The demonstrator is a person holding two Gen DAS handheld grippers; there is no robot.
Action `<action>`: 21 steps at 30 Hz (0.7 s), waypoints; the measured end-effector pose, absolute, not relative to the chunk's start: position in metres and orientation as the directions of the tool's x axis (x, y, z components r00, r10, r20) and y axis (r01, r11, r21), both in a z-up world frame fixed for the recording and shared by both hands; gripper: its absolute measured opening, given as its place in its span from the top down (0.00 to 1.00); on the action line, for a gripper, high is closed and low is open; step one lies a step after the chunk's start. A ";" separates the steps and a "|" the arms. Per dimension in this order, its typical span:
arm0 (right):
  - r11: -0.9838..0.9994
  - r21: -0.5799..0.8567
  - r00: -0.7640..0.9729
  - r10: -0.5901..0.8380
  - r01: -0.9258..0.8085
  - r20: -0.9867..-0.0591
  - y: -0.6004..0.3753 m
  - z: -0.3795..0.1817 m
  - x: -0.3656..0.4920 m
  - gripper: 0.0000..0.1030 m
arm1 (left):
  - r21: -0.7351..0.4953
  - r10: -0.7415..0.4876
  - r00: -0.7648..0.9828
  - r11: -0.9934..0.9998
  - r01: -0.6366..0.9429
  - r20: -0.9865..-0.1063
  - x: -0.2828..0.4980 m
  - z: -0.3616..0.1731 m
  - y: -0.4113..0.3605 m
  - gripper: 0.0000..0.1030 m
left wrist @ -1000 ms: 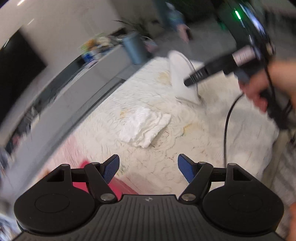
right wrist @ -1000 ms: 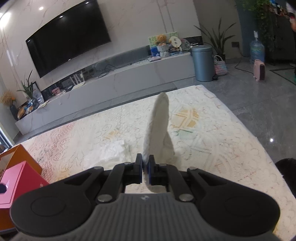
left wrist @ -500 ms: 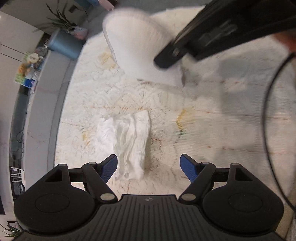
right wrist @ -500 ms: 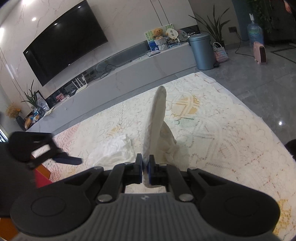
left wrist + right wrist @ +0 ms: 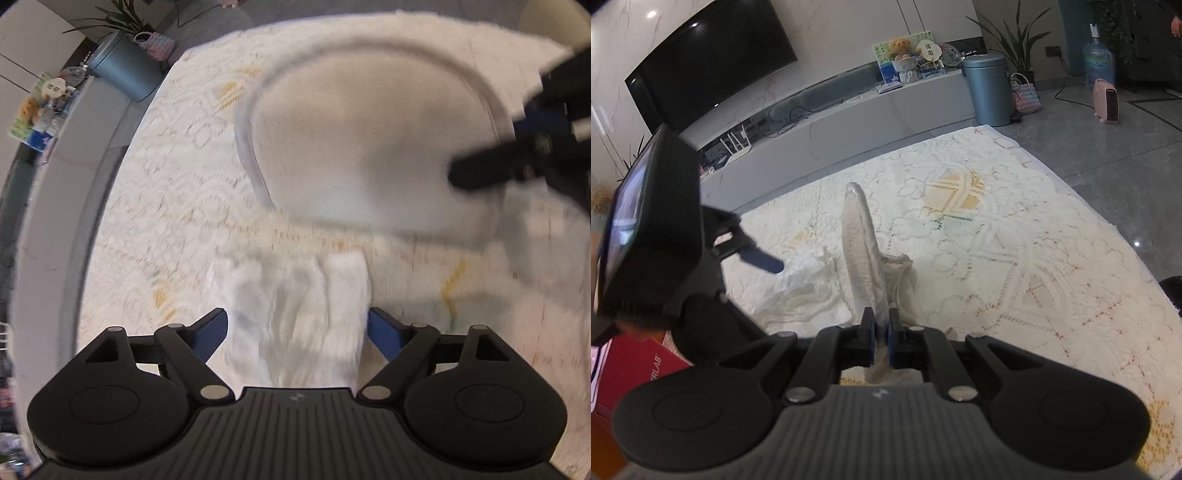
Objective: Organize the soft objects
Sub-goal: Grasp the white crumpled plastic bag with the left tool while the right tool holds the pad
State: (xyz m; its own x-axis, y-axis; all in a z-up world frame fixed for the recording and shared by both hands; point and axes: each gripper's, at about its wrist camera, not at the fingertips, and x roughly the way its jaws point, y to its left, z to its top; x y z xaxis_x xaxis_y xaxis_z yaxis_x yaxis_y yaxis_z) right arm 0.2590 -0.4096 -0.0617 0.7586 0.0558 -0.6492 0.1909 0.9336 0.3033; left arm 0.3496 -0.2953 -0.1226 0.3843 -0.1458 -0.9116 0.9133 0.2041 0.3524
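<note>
White cloth [image 5: 295, 317] between spread left claw [image 5: 297, 326], apparently untouched.

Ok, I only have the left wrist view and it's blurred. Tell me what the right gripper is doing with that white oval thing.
Observer: The right gripper is shut on the white oval's lower edge; the oval stands upright.
Operator: Now place the crumpled cloth from that side.
Observer: The crumpled cloth lies on the blanket just left of the oval in the right wrist view; whether they touch is unclear.
Operator: Report anything near my left gripper.
Observer: The left gripper has just been opening its jaws, with the cloth between them, ungripped. A red box sits close beside it, outside your view.
</note>
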 end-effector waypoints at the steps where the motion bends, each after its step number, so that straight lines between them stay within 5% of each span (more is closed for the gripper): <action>1: 0.933 0.303 0.756 0.055 0.194 -0.653 -0.410 -0.063 0.260 0.97 | 0.331 -0.161 0.368 0.218 0.918 -0.916 0.355 -0.123 -0.296 0.02; 12: 0.945 0.247 0.732 0.011 0.215 -0.681 -0.409 -0.069 0.265 0.96 | 0.088 -0.289 0.194 0.343 0.935 -0.938 0.413 -0.137 -0.278 0.00; 21: 0.949 0.222 0.713 -0.004 0.224 -0.701 -0.408 -0.073 0.266 0.95 | 0.080 -0.353 0.210 0.349 0.934 -0.912 0.403 -0.131 -0.269 0.00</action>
State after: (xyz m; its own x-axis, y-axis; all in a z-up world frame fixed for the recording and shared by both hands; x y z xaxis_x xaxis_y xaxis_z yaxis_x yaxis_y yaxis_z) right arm 0.2661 -0.4081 -0.0734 0.7128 -0.0040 -0.7014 0.2236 0.9491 0.2219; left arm 0.4030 -0.2693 -0.1313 0.2099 -0.3525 -0.9119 0.9335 0.3495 0.0798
